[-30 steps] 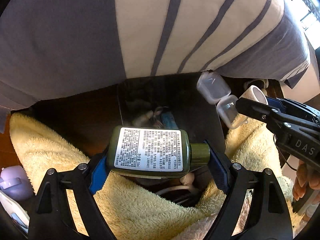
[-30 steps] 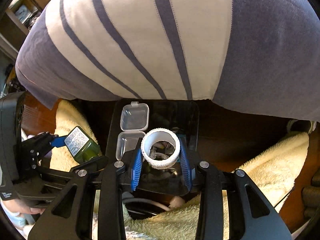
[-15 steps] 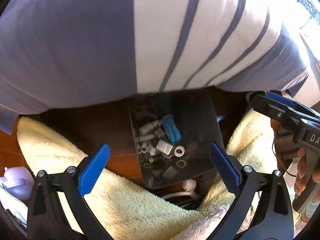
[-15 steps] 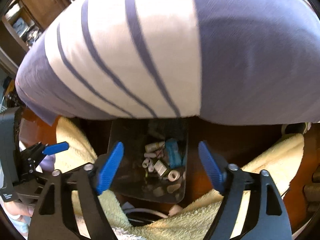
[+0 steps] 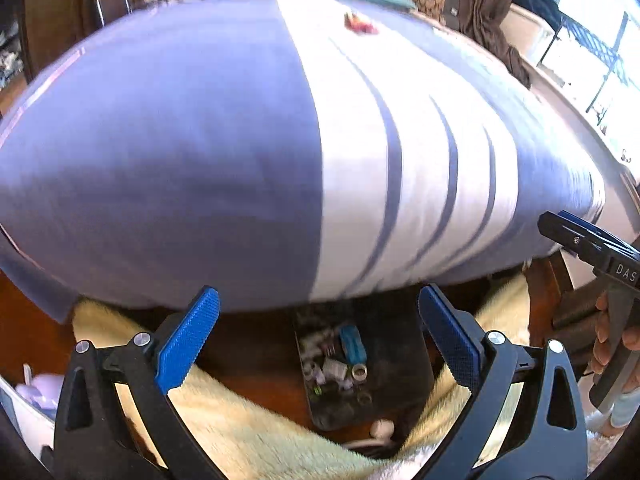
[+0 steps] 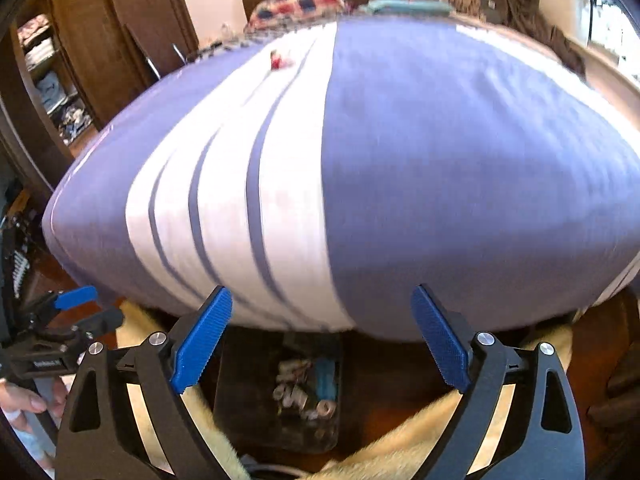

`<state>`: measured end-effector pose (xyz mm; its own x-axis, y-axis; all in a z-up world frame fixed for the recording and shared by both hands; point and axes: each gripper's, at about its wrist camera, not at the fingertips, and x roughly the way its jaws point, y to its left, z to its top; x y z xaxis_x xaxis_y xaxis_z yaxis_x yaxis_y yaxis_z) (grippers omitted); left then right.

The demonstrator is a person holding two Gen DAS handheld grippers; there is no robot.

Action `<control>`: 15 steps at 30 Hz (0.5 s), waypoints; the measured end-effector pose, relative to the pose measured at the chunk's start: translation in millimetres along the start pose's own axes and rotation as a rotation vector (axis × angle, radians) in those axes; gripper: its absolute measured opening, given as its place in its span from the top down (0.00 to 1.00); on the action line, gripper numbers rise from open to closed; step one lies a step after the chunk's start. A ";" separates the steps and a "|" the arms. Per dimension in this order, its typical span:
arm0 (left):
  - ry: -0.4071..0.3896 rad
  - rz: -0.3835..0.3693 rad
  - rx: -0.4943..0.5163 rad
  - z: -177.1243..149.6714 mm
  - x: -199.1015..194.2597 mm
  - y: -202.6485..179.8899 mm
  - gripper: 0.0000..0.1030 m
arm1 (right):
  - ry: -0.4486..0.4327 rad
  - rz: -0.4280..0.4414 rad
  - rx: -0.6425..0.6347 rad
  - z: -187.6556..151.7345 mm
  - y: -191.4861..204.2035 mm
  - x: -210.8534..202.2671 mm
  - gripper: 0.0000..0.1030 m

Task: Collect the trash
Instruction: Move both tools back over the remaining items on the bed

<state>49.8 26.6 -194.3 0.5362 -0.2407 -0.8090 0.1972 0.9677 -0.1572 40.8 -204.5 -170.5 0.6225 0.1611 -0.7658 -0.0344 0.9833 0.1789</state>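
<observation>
**Both grippers empty above a bin of small trash**

While both hand-held grippers stand spread wide with nothing between their ridged blue pads, the collected trash lies below them in a dark bin. The left gripper [image 5: 319, 340] has black angular fingers with silver bolts; its jaws are at full spread. The right gripper [image 6: 322, 340] looks the same, and its jaws have just been opening, with no object between them. A hand [image 5: 618, 344] grips the right gripper's handle at the right edge of the left view.

Near the cameras, a fluffy cream-yellow blanket [image 5: 248, 428] wraps round the bin on both sides. The bin [image 5: 404, 360] is a dark, glossy, rectangular container standing on a brown wooden floor. Inside it sits the trash [image 5: 340, 364]: a blurred heap of small pale cylinders and caps, a whitish ring, and a ribbed blue piece. At the left edge lies a pale lilac plastic object [image 5: 38, 394].

Farther off, a bed [image 6: 440, 168] fills most of each view, covered in smooth fabric, greyish-blue with a white panel crossed by thin stripes. A small red object [image 6: 279, 60] rests on the far part. Beyond it lies a checked cloth [image 6: 300, 6].
</observation>
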 end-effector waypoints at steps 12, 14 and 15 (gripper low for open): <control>-0.126 0.047 0.021 78.3 -18.5 3.5 0.08 | -0.118 -0.049 -0.057 77.1 -0.7 -5.7 0.06; -0.137 0.054 0.025 92.1 -16.5 4.5 0.08 | -0.126 -0.053 -0.061 87.6 -0.8 -2.4 0.06; -0.142 0.057 0.026 97.4 -14.2 5.2 0.08 | -0.130 -0.054 -0.061 96.3 -1.7 1.5 0.06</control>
<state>123.2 27.7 -128.5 0.6574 -0.1957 -0.7277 0.1835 0.9782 -0.0973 117.1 -214.1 -112.4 0.7203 0.0991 -0.6865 -0.0431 0.9942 0.0983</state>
